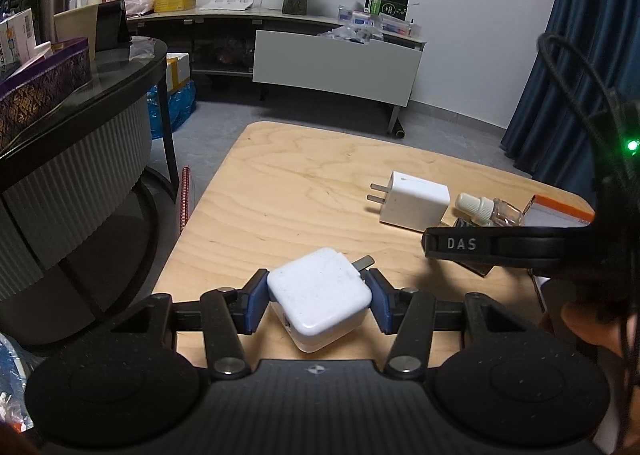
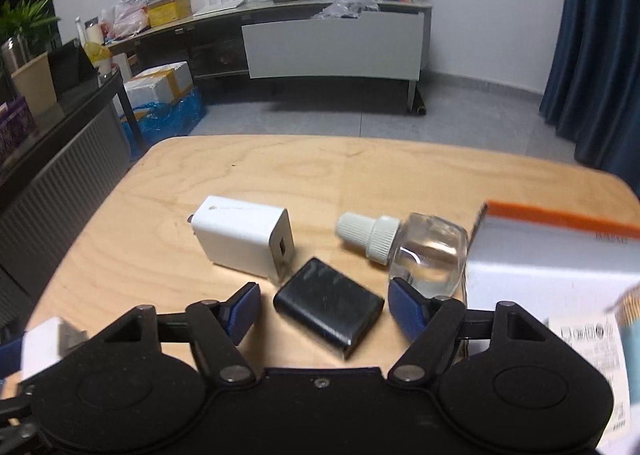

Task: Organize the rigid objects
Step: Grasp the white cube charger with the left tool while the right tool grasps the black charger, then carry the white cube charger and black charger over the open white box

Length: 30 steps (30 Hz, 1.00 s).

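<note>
My left gripper (image 1: 318, 297) is shut on a rounded white charger (image 1: 318, 291), held just above the wooden table (image 1: 280, 183) near its front edge; its prongs point to the far right. That charger also shows at the left edge of the right wrist view (image 2: 40, 339). My right gripper (image 2: 326, 307) is open, its blue pads on either side of a flat black block (image 2: 328, 305) lying on the table. A square white charger (image 2: 244, 235) (image 1: 414, 201) lies just beyond. A clear bottle with a white cap (image 2: 408, 245) (image 1: 490, 209) lies on its side at the right.
A white box with an orange edge (image 2: 560, 251) (image 1: 560, 213) sits at the table's right. A dark round table (image 1: 80, 103) with boxes stands to the left. A TV console (image 1: 336, 63) stands by the far wall, and blue curtains (image 2: 600, 55) hang at the right.
</note>
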Each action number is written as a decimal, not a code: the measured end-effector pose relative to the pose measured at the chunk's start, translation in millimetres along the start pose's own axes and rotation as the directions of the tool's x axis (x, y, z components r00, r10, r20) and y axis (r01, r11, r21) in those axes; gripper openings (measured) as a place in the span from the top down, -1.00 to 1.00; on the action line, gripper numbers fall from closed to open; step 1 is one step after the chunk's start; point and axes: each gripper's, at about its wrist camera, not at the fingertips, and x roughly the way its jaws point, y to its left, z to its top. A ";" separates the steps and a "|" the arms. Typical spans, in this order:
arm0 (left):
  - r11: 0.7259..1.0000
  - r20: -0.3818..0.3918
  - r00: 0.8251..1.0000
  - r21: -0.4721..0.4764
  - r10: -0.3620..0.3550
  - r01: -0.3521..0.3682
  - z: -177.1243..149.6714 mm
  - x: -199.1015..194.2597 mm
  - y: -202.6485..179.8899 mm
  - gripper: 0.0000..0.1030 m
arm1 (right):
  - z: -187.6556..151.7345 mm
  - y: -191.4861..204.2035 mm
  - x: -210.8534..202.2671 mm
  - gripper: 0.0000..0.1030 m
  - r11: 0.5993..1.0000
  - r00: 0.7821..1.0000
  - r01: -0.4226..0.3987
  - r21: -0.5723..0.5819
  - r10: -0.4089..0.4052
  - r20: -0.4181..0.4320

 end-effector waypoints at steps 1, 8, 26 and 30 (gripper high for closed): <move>1.000 -0.001 1.000 -0.001 0.000 0.000 -0.3 0.1 0.0 -0.02 | -0.8 -0.3 -0.9 -0.32 1.000 1.000 -0.003 -0.005 0.003 0.004; 1.000 0.005 1.000 -0.006 0.003 -0.003 -2.0 -8.1 1.0 -0.02 | -16.0 -2.8 -29.2 -0.32 0.999 0.999 -0.040 -0.025 0.040 -0.006; 0.998 0.004 0.999 0.043 -0.042 0.041 -20.4 -67.0 -40.2 -0.02 | -62.3 -34.3 -169.6 -0.32 0.999 0.995 -0.017 -0.030 0.020 0.094; 0.997 -0.006 0.998 0.046 -0.060 0.060 -25.4 -78.5 -50.9 -0.02 | -70.7 -38.6 -191.6 -0.32 0.999 0.994 -0.003 -0.039 0.008 0.113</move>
